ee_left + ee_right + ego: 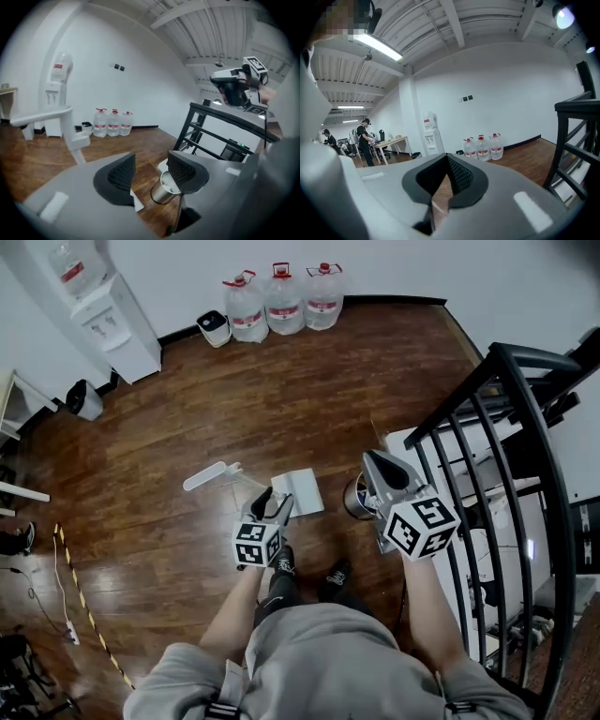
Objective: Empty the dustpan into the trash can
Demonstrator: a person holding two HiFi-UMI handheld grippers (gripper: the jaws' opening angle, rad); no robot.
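Note:
A white dustpan point(302, 491) lies on the wood floor just ahead of my feet. Its long white handle point(204, 474) reaches out to the left, and the left gripper view shows that handle point(42, 117) at its left side. A small silver trash can point(354, 501) stands right of the pan, and it shows through the left jaws' gap point(164, 187). My left gripper point(267, 495) hovers over the pan's near-left edge, jaws apart with nothing pressed between them point(151, 161). My right gripper point(373, 457) hangs over the can, raised; its jaws meet at the tips with nothing in them point(447, 158).
A black stair railing point(497, 456) closes off the right side. Three water jugs point(284, 298), a water dispenser point(103, 306) and two small bins point(214, 327) line the far wall. Striped tape point(84, 606) crosses the floor at left. People work at a desk point(363, 136) far off.

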